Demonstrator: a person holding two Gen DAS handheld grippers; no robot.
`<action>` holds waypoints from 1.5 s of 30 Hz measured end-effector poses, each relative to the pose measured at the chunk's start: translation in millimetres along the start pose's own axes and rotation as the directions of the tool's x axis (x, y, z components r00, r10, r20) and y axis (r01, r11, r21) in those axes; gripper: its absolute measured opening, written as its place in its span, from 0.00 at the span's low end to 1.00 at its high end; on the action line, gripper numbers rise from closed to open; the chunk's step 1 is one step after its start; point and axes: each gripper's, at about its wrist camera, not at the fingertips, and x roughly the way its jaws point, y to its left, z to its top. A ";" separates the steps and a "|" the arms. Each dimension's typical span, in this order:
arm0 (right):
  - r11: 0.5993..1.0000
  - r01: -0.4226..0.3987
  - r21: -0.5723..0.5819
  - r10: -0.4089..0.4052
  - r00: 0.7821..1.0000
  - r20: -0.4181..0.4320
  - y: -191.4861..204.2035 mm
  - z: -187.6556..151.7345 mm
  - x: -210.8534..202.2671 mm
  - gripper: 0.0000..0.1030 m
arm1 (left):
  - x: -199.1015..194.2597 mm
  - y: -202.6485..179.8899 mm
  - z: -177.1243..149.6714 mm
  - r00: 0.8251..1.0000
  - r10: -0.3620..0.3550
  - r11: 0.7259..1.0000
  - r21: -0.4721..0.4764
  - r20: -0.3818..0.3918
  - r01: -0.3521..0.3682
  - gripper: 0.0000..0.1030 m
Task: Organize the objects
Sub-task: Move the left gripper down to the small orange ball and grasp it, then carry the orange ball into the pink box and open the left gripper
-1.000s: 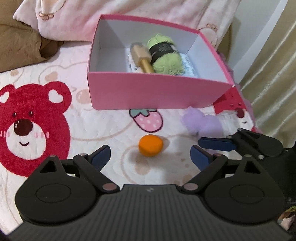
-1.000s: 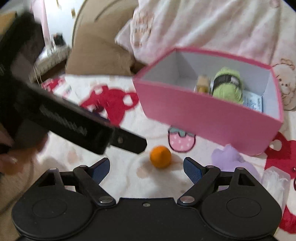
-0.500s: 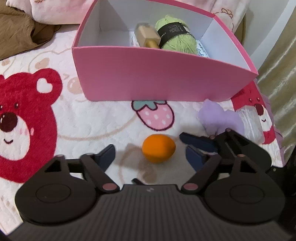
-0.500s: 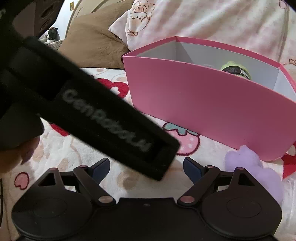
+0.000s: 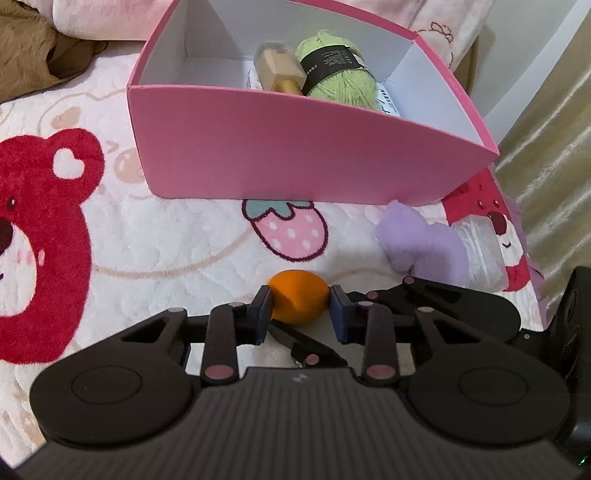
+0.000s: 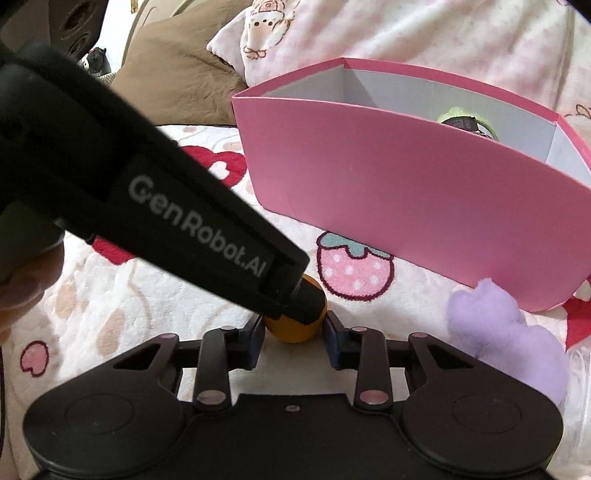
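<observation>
An orange egg-shaped sponge (image 5: pixel 298 300) lies on the patterned blanket in front of the pink box (image 5: pixel 295 162). My left gripper (image 5: pixel 300 310) is shut on the sponge, a blue pad on each side. In the right wrist view my right gripper (image 6: pixel 293 334) is also closed against the same sponge (image 6: pixel 291 330), with the left gripper's body crossing above it. The box holds a green yarn ball (image 5: pixel 338 75) and a beige bottle (image 5: pixel 279 72).
A purple fluffy piece (image 5: pixel 421 243) and a clear plastic packet (image 5: pixel 480 254) lie right of the sponge. A brown cushion (image 6: pixel 177 74) and pink bedding (image 6: pixel 443 33) lie behind the box. A curtain (image 5: pixel 554 129) hangs at the right.
Both grippers moved forward and down onto the orange sponge and closed on it; half a second ago both were open.
</observation>
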 end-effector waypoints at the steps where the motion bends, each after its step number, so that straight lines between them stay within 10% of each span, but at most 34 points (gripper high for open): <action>1: 1.000 0.001 0.004 -0.001 1.000 -0.004 0.6 0.5 -2.2 0.37 | -1.5 -1.0 -0.5 1.000 0.001 1.000 0.003 -0.001 -0.001 0.31; 24: 0.999 0.020 0.030 -0.024 0.991 0.131 -22.2 118.3 -131.0 0.37 | -146.4 -51.3 76.9 0.974 -0.130 0.989 0.087 0.183 0.116 0.31; 45: 0.976 -0.074 0.206 0.074 0.997 0.009 -130.6 221.0 35.9 0.37 | -24.3 5.2 196.0 0.972 -0.018 0.996 -0.077 0.234 0.037 0.31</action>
